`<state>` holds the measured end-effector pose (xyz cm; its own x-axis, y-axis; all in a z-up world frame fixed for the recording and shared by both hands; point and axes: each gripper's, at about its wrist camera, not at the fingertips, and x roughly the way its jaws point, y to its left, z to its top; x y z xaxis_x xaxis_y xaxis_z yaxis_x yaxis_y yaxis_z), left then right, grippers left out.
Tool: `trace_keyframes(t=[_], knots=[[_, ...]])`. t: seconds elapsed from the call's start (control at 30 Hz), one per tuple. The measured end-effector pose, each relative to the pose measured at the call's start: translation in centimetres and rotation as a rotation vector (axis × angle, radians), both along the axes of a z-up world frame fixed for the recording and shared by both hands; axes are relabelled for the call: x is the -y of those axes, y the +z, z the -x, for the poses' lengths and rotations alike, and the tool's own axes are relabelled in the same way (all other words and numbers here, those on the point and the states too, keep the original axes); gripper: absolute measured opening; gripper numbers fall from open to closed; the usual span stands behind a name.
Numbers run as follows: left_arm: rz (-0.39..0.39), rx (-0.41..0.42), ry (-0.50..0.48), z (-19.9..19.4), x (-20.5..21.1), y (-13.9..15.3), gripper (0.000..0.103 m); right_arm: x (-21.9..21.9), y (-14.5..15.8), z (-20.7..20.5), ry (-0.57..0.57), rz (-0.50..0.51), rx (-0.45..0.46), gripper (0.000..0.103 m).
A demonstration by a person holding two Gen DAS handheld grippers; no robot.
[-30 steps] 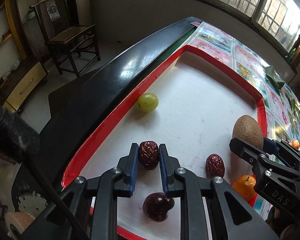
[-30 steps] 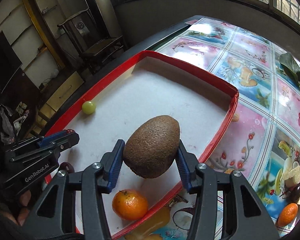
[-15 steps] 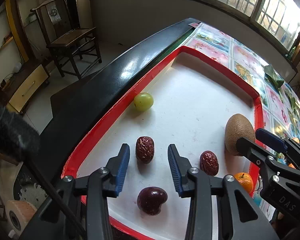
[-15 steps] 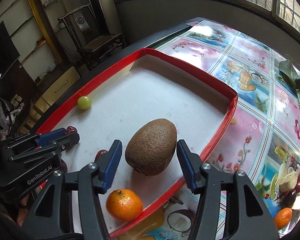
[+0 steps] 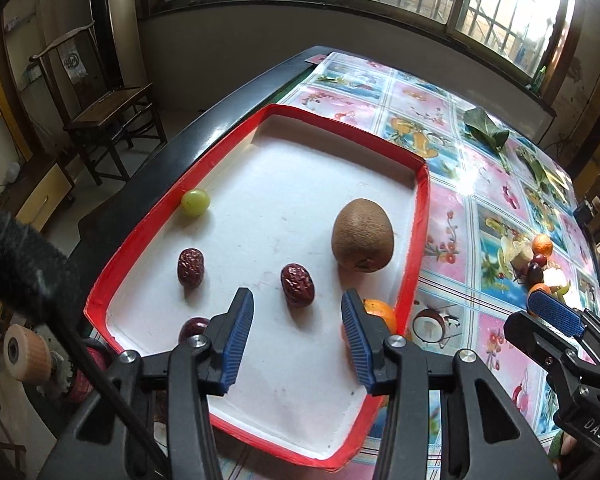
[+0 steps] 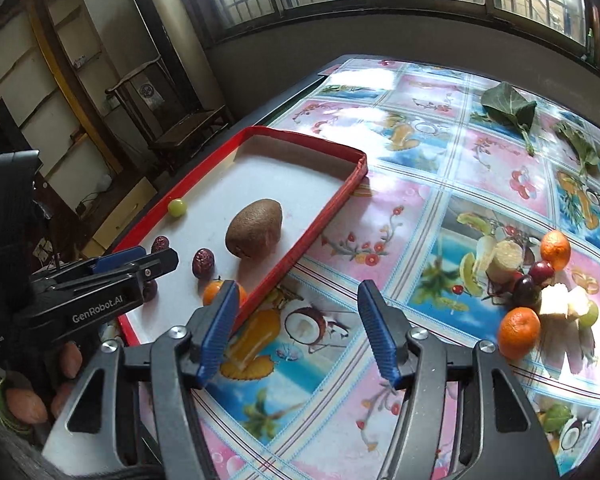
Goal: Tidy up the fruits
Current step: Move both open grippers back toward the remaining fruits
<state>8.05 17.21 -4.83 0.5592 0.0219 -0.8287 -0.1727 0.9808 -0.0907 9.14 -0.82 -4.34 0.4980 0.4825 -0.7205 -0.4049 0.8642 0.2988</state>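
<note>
My left gripper hangs over the near end of the red-rimmed tray, jaws spread wide, nothing between them. My right gripper is also spread wide and empty, over the flowered tablecloth just outside the tray's right rim.

In the tray, left wrist view: kiwi sits at 2 o'clock from my left fingertips, near the right rim. One red date lies straight ahead at 12, just beyond the jaws. Second red date at 10 o'clock. Green grape farther at 11, touching the left rim. Dark plum-like fruit at 9, partly hidden behind my left finger. Tangerine in tray at 3, mostly hidden by my right finger.

Right wrist view: loose fruit pile on the cloth at 2 o'clock from my right gripper, well apart from the tray: two tangerines, dark cherries, pale cut pieces. Green leaf far at 1 o'clock.
</note>
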Motion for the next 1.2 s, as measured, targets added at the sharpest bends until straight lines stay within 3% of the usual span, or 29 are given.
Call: trace_keyframes(t=[0.5,0.93,1.2], knots=[[-0.014,-0.002,-0.108,0.5,5.8,0.6,0.048,11.3,-2.0,3.5,-0.215,-0.048,-0.051,0.063],[0.002,-0.026,-0.191,0.0,10.0,0.1,0.051,15.8,-2.7,3.7,-0.305,-0.057,-0.056,0.063],[0.033,-0.04,-0.312,-0.5,14.8,-0.1,0.053,18.8,-3.5,2.9,-0.393,-0.03,-0.053,0.063]])
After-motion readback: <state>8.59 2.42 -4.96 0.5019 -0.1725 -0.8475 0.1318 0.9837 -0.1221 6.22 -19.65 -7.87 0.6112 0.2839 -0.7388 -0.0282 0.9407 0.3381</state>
